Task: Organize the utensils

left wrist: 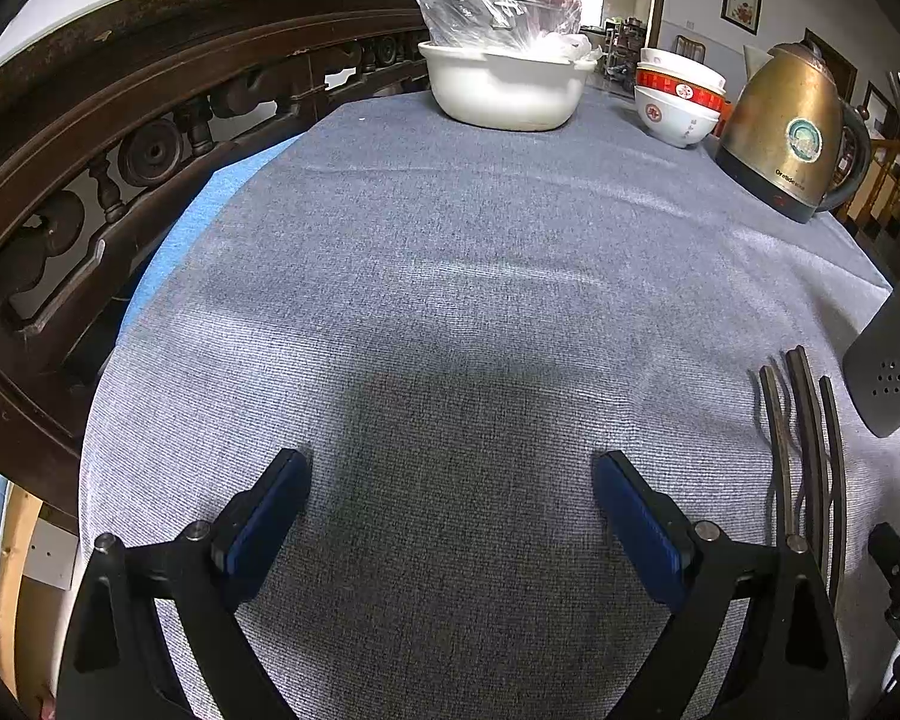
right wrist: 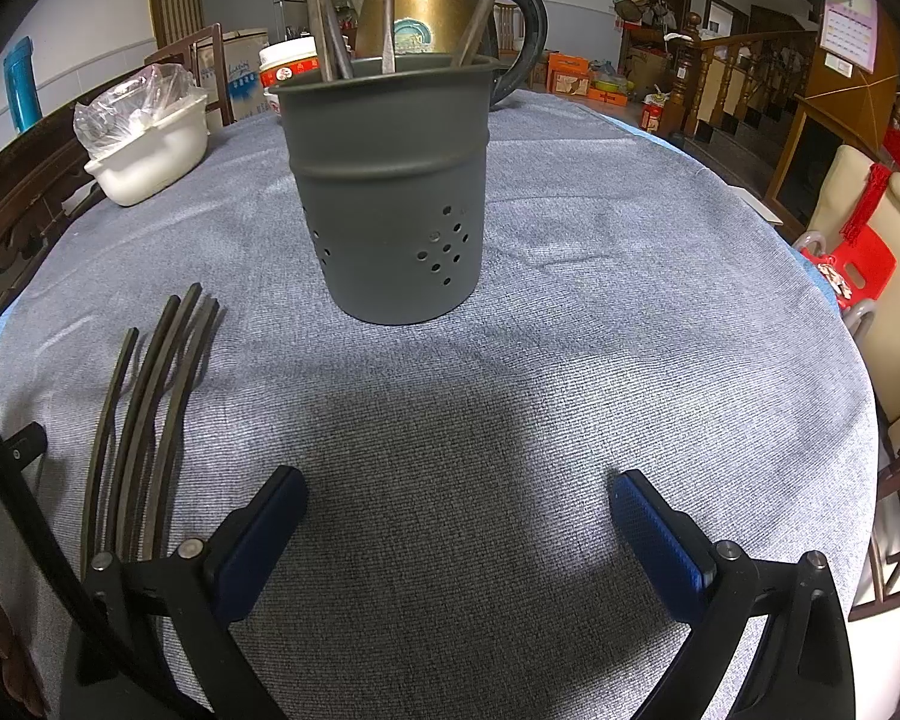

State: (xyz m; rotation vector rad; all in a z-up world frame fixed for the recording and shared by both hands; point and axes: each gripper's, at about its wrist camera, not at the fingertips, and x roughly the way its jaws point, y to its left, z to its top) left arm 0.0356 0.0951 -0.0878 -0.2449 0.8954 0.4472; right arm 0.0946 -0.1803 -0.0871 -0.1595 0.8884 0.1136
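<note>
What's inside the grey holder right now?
The grey holder has several chopsticks standing up past its rim. Its wall hides their lower ends and the bottom, so I cannot give a full count.

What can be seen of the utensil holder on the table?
The utensil holder is a dark grey, matte cylindrical cup, seemingly metal, with ridged bands near its rolled rim and clusters of small drain holes low on its wall. It stands upright on the grey tablecloth, in front of a brass-coloured kettle. Several chopsticks already stand inside, leaning on the rim. Neither tool touches it.
</note>
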